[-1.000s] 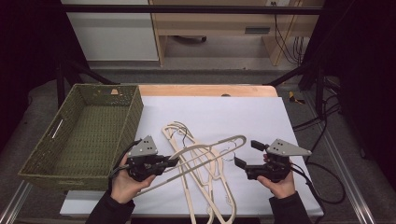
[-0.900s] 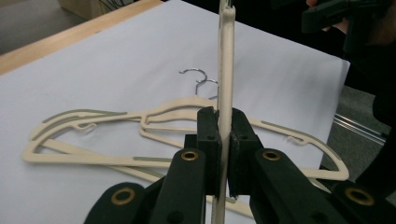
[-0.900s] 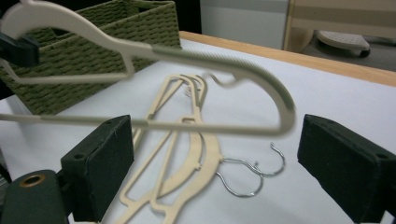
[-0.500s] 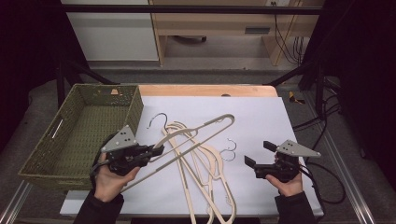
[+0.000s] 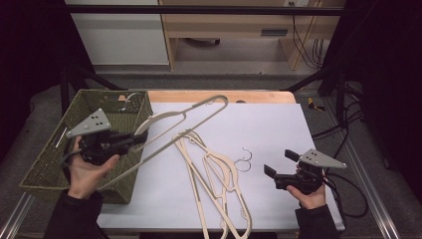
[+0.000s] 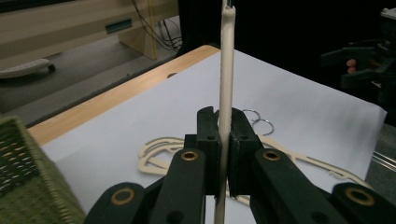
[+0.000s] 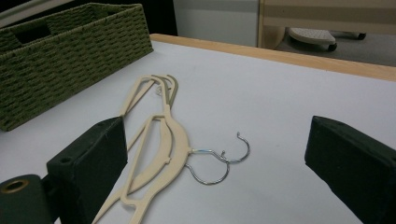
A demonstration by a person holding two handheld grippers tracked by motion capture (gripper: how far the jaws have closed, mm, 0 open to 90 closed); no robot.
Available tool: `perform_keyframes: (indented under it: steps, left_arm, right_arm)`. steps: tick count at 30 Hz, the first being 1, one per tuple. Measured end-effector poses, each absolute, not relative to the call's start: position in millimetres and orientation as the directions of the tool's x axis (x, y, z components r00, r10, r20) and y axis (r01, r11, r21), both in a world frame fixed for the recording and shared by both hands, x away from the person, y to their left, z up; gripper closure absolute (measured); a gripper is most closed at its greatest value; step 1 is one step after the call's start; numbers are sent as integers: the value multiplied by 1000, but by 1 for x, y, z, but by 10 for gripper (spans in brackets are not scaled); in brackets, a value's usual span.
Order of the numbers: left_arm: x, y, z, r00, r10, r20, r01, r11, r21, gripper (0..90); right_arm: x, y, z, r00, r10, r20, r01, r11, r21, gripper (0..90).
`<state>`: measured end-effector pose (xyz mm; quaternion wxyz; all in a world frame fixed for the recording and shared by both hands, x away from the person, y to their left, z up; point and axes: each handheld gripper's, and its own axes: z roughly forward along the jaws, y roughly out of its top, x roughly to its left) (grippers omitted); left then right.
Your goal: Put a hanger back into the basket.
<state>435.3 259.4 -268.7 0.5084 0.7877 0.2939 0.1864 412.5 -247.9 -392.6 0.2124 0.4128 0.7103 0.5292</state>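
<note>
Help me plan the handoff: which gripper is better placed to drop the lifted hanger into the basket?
Left. The left gripper is already shut on the lifted hanger and sits over the green basket. The right gripper is open, near the hangers on the table, far from the basket.

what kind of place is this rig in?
Likely a lab or data-recording workshop, not a home: a table with a white top on a metal frame, loose cables on the floor behind, and dark screening on both sides. Plain wooden furniture stands beyond.
</note>
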Motion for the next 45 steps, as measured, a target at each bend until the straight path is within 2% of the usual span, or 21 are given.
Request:
perform_keyframes:
  steps: [7, 18, 29, 45]
  left_arm:
    - [450, 297, -254, 706, 707, 34, 264, -309, 914, 854]
    - [469, 343, -257, 636, 768, 72, 275, -313, 909, 854]
    - [487, 382, -275, 595, 800, 79, 308, -317, 897, 852]
    - [489, 427, -303, 531, 842, 90, 364, -323, 873, 852]
  right_arm:
    - [413, -248, -393, -565, 814, 134, 364, 101, 926, 63]
    - [413, -248, -393, -567, 813, 133, 360, 99, 928, 60]
    - [413, -249, -392, -567, 813, 132, 359, 100, 928, 60]
    - [411, -251, -390, -565, 814, 133, 352, 92, 931, 60]
